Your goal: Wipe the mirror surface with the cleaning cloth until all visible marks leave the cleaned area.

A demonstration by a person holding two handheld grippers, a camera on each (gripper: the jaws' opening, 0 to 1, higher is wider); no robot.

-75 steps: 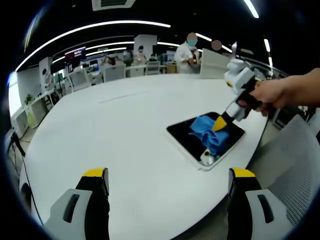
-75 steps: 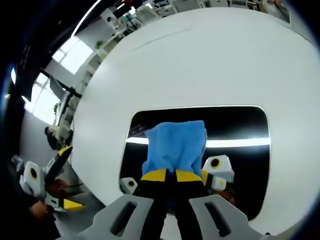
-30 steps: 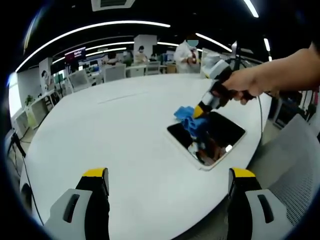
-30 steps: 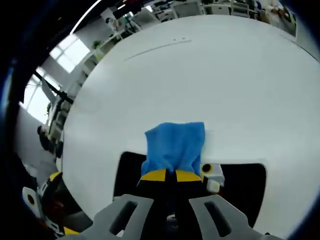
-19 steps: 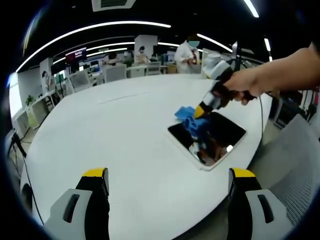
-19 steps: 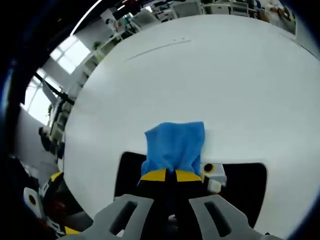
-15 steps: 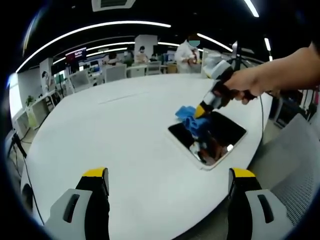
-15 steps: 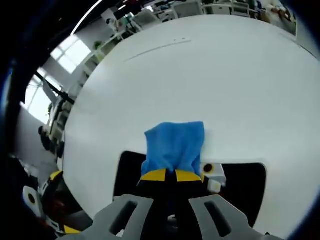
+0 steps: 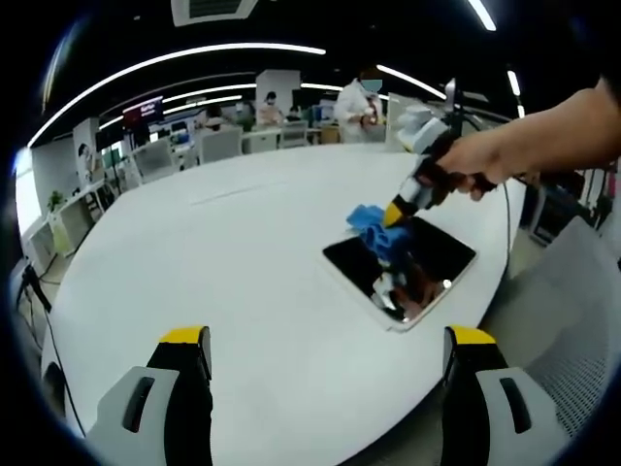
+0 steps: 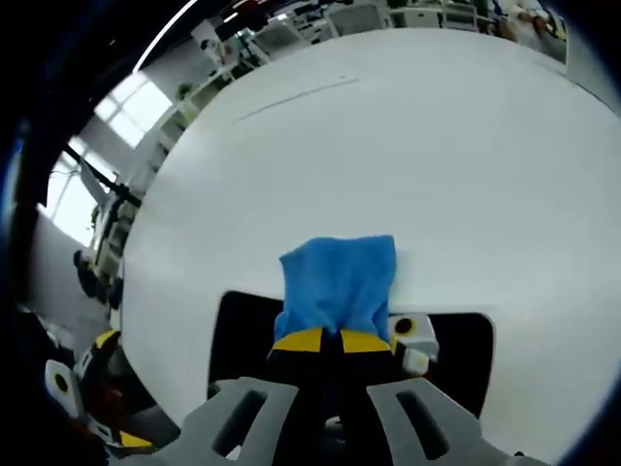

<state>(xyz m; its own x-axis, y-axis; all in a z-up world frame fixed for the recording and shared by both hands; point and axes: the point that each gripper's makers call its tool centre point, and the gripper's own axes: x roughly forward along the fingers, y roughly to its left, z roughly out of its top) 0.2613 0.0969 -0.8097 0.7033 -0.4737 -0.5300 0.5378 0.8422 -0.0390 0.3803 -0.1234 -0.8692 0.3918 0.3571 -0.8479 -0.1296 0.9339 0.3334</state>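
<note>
We see a broad white bench; beyond its far edge stand office chairs, and a grey mesh chair sits beside it.

Mirror lower part behind right claw, cloth.

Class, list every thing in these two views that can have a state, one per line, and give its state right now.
Left gripper: open, empty, held above the table.
Right gripper: shut on the cloth.
Cloth: blue, bunched, pinched in the jaws, lying over the mirror's far edge and partly on the table.
Mirror: flat on the table, reflecting the gripper.
Table: white, bearing the mirror.
</note>
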